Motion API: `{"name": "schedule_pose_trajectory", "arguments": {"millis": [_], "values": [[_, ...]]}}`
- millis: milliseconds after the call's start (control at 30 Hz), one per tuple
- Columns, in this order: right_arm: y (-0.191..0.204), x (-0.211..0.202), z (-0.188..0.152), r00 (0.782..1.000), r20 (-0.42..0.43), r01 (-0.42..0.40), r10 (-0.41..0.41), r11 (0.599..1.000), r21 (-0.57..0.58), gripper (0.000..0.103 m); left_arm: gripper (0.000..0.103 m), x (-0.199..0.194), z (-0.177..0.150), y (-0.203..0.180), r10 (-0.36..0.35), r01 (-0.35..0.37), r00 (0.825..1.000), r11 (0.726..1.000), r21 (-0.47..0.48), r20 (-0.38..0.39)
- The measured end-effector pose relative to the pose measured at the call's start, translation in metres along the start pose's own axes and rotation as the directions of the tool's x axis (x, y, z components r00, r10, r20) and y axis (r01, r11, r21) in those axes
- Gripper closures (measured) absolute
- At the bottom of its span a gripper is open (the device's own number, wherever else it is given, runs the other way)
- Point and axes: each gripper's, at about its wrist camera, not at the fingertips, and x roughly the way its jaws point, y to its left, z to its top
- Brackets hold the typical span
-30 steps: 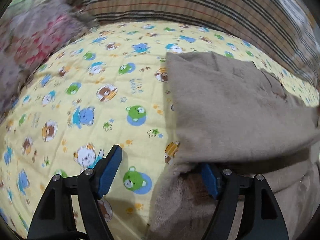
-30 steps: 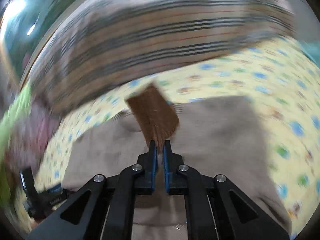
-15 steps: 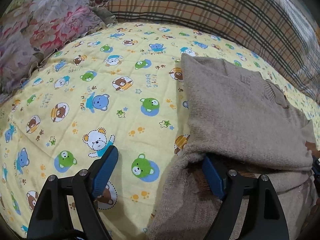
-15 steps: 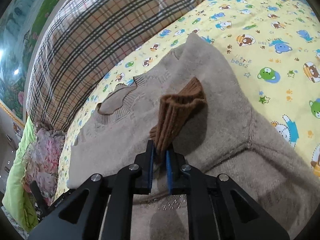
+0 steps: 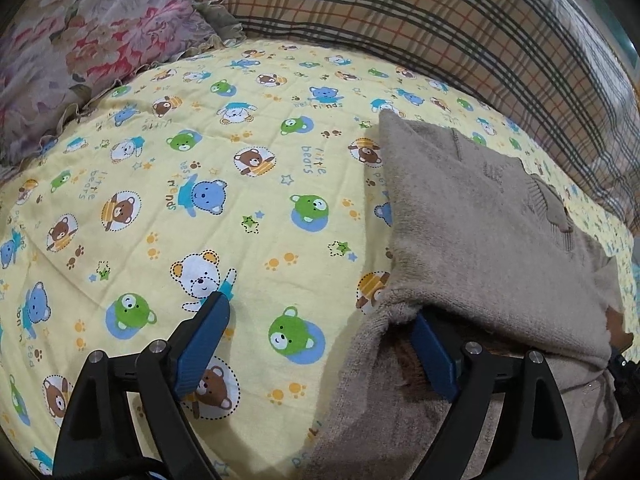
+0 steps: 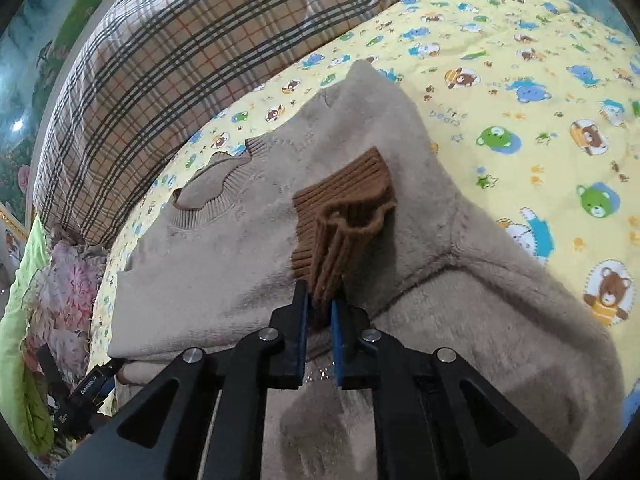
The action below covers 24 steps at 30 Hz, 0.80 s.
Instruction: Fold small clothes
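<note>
Bear-print yellow sheet (image 5: 248, 184) is covering the bed, with a plaid blanket (image 5: 440, 32) bunched along the far edge and a floral pillow (image 5: 88, 40) sitting at the corner.

Beige sweater (image 6: 248, 240) is lying flat on the sheet, neckline toward the plaid blanket, one sleeve already doubled over the body and making a thick fold line near the hem side.

Right gripper (image 6: 320, 312) is pinching the brown ribbed cuff (image 6: 344, 208); its jaws are nearly closed, with just the bunched knit between them. The cuff is standing up above the sweater chest, crumpled rather than flat.

Left gripper (image 5: 320, 332) is spreading its jaws wide and gripping nothing. One finger is hovering over the bare sheet; the other is tucked under the sweater's folded side edge, and whether it is touching the cloth is unclear.

Risks from here:
- Cuff is being held by a small bite of knit, so any tug could be slipping it out and dropping the sleeve askew.
- Fuzzy fabric is likely clinging to itself, so the sleeve may be landing wrinkled or dragging the body layer along.
- The left finger under the edge could be catching the fold and lifting it, undoing the side crease.
- The soft bedding is giving little backing, so pressing down may be bunching the sheet too.
</note>
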Motion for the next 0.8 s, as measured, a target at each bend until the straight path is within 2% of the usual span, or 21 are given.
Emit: {"name": "schedule_pose_trajectory", "arguments": {"millis": [133, 200, 233, 300, 400, 467, 500, 567, 700, 800], "values": [[-0.001, -0.015, -0.001, 0.998, 0.023, 0.052, -0.052, 0.999, 0.011, 0.09, 0.014, -0.001, 0.0, 0.006, -0.02, 0.02, 1.0, 0.999, -0.03, 0.002], [0.0, -0.035, -0.002, 0.987, 0.092, 0.132, -0.134, 0.991, 0.026, 0.089, 0.014, -0.002, 0.0, 0.01, -0.039, 0.039, 0.999, 0.998, -0.049, 0.006], [0.002, -0.047, -0.003, 0.979, 0.145, 0.138, -0.141, 0.99, 0.03, 0.089, 0.014, -0.002, 0.0, 0.011, -0.044, 0.044, 0.999, 0.998, -0.053, 0.005], [0.012, -0.054, -0.001, 0.979, 0.177, 0.103, -0.1, 0.995, -0.01, 0.089, 0.014, -0.003, 0.0, 0.012, -0.05, 0.05, 0.999, 0.997, -0.058, 0.003], [0.03, -0.035, 0.002, 0.992, 0.118, 0.044, -0.034, 0.995, -0.09, 0.089, 0.014, -0.002, 0.001, 0.012, -0.052, 0.051, 0.999, 0.997, -0.057, -0.004], [0.034, -0.016, 0.002, 0.996, 0.068, 0.068, -0.06, 0.99, -0.127, 0.089, 0.013, -0.002, 0.001, 0.012, -0.054, 0.054, 0.998, 0.997, -0.057, -0.009], [0.031, -0.001, 0.002, 0.995, 0.01, 0.102, -0.102, 0.986, -0.134, 0.089, 0.013, -0.001, 0.001, 0.013, -0.055, 0.054, 0.998, 0.997, -0.057, -0.013], [0.02, 0.013, 0.0, 0.994, -0.054, 0.086, -0.093, 0.989, -0.118, 0.09, 0.013, 0.0, 0.003, 0.011, -0.053, 0.051, 0.998, 0.998, -0.044, -0.034], [0.019, -0.01, 0.0, 0.997, -0.041, 0.063, -0.068, 0.992, -0.111, 0.088, 0.013, -0.012, 0.003, 0.009, -0.036, 0.038, 0.996, 0.999, 0.021, -0.079], [0.021, -0.042, -0.002, 0.999, 0.009, 0.045, -0.044, 0.991, -0.128, 0.069, 0.013, -0.032, -0.005, 0.017, -0.064, 0.064, 0.995, 0.998, 0.006, -0.076]]}}
